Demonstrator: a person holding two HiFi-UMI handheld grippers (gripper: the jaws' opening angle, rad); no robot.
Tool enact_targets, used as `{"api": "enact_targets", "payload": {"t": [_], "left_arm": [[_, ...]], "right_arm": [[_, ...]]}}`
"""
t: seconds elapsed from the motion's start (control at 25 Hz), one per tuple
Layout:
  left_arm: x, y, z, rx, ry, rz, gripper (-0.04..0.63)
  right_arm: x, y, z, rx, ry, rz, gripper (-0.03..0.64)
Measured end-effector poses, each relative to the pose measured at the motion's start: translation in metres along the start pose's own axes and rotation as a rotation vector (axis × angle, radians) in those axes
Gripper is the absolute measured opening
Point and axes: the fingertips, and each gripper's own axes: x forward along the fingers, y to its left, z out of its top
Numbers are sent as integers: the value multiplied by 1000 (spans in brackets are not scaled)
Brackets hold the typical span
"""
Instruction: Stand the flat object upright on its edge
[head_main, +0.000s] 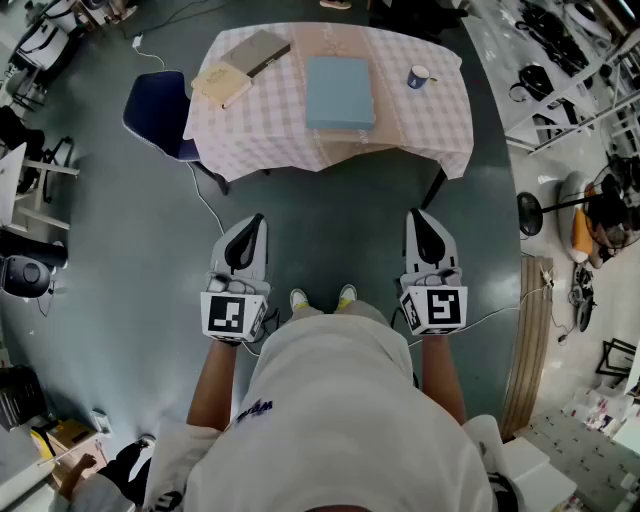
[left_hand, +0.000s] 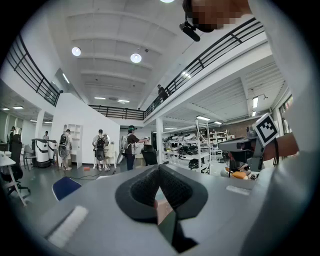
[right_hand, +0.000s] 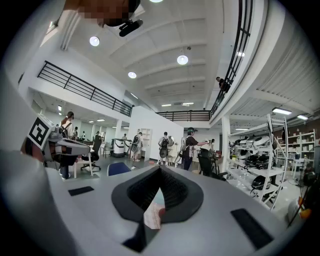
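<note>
- The grey floor (head_main: 340, 220) of a big open workshop fills most of the head view. Shelving and gear stand along the right, and people are far off in both gripper views.
- A table (head_main: 440, 140) under a pink checked cloth stands at the far side, well apart from the person. A blue chair (head_main: 157, 112) is tucked at its left end.
- The pale blue flat object (head_main: 339, 92), seemingly a closed book or thin box, lies flat at the table's middle with nothing touching it.
- The left gripper (head_main: 258, 218) and right gripper (head_main: 415, 215) are held level over the floor. Each has its jaws pressed together and nothing between them.
- A grey book (head_main: 257, 52) and a tan book (head_main: 221, 82) lie at the far left of the table, and a mug (head_main: 419, 77) stands at the right.
- The step in hand looks like the approach. To do it well, come up to the near side of the table and spread both sets of jaws first. One gripper should then pinch a long edge of the blue object while the other braces it. Tip it slowly, so it neither slides on the cloth nor falls towards the mug.
</note>
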Motion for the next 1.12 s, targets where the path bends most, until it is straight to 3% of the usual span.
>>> {"api": "enact_targets", "payload": {"t": [0.24, 0.68, 0.84, 1.12], "left_arm": [[5, -11, -6, -29, 15, 1, 3], [17, -23, -4, -14, 23, -21, 3], [19, -21, 1, -2, 19, -14, 16], [14, -11, 5, 16, 9, -17, 137]], "right_arm": [[-11, -15, -5, 61, -2, -21, 3], [-13, -15, -8, 57, -5, -7, 6], [-11, -19, -5, 52, -9, -13, 72], [-5, -11, 3, 43, -17, 0, 198]]}}
